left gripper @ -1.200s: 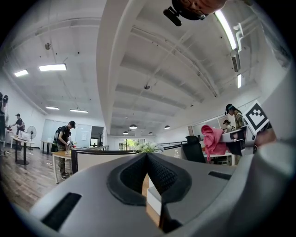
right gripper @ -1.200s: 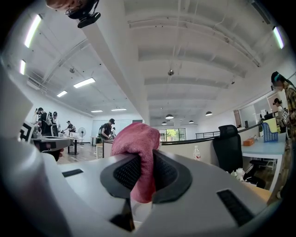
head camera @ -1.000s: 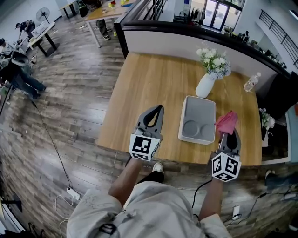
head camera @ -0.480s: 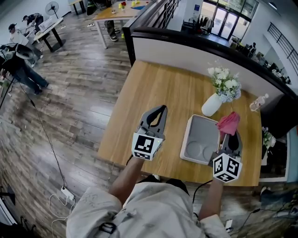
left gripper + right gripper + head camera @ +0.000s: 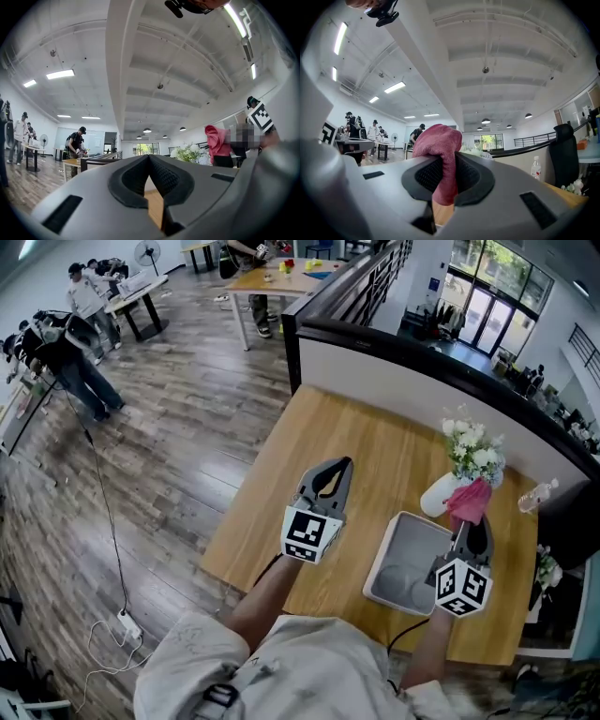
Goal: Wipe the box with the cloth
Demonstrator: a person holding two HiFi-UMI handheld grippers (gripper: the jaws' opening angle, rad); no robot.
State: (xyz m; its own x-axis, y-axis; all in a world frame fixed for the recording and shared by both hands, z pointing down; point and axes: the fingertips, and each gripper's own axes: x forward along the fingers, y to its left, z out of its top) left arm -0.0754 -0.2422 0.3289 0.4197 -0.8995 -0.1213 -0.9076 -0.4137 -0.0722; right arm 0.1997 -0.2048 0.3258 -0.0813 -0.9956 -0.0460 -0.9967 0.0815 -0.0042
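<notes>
Forearms reached forward from the person's body side by side, each hand carrying a gripper with its fingers aimed away from the body. The left gripper (image 5: 330,474) hovered over the near part of the light wooden tabletop (image 5: 375,442). Its own view (image 5: 149,161) showed its black-padded fingers meeting at the tips with nothing between them, only a sliver of wood visible through the gap lower down. That view took in ceiling and the far room, so the fingers pointed roughly level, not down at the wood.

The right gripper (image 5: 470,526) was held to the right of the left fingers and slightly nearer the body. In its own view (image 5: 443,176), its fingers were clamped on a crumpled pink-red cloth (image 5: 438,143). The cloth bunched up above the pads and hung a little way below them. In the head view the cloth (image 5: 469,501) stood out past the right fingertips.

The grey rectangular box with two round recesses (image 5: 403,549) lay flat on the tabletop, between the two grippers and just left of the right fingers, its right edge covered by that gripper. Whether the cloth touched the box could not be told. Beyond the right fingertips stood a white vase (image 5: 435,495) of pale flowers (image 5: 473,451), partly behind the cloth.
</notes>
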